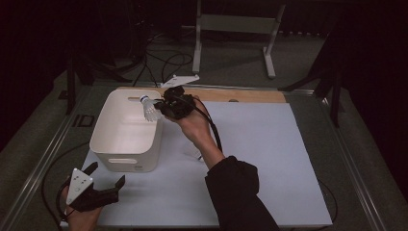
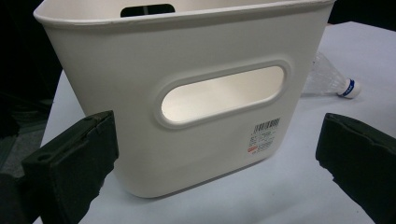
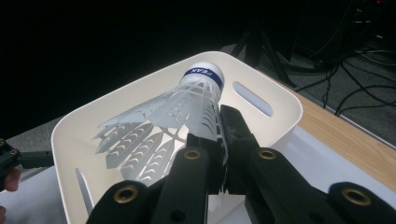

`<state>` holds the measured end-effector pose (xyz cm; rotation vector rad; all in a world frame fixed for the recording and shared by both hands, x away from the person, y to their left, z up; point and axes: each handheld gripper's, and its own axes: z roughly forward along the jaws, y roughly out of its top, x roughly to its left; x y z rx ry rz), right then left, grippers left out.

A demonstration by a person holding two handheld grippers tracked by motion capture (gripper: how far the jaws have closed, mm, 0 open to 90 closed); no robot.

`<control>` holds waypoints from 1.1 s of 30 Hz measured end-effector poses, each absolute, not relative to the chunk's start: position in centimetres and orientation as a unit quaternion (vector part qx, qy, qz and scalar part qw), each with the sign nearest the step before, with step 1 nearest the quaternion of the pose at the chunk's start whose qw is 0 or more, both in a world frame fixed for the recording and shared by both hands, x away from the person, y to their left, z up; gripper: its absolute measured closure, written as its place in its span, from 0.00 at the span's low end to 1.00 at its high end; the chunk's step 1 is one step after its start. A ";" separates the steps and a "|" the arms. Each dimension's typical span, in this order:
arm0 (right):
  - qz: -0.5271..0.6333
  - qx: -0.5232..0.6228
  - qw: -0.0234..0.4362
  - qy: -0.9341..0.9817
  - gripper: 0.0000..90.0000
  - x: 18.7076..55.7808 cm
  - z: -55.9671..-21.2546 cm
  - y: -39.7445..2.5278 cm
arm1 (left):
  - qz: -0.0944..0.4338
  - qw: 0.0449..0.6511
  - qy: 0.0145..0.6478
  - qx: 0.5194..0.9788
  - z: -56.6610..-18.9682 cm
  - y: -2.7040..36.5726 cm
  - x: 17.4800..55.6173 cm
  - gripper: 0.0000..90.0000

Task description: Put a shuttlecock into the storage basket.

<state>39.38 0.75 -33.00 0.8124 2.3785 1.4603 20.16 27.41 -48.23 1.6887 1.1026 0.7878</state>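
A white plastic bin point(image 1: 126, 131) with handle slots stands on the left part of the white mat. My right gripper point(image 1: 161, 107) hangs over the bin's far right rim, shut on the skirt of a white shuttlecock point(image 1: 150, 110) with a blue band. In the right gripper view that shuttlecock point(image 3: 173, 121) is pinched between the jaws, cork pointing away, above the bin's inside point(image 3: 84, 140). My left gripper point(image 1: 108, 173) stands open near the table's front left, facing the bin's near wall point(image 2: 187, 93) with nothing between its fingers. A second shuttlecock point(image 2: 334, 80) lies on the mat to the right of the bin.
A wooden strip point(image 1: 250, 95) runs along the mat's far edge. Cables point(image 1: 163, 60) and a white metal stand point(image 1: 235, 29) are on the floor beyond the table. Open mat point(image 1: 269, 144) stretches to the right of the forearm.
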 end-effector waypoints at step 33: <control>0.492 0.270 0.087 0.823 0.21 39.2 -33.7 2.8 | 0.322 0.469 0.450 0.688 -48.2 27.5 20.1 0.00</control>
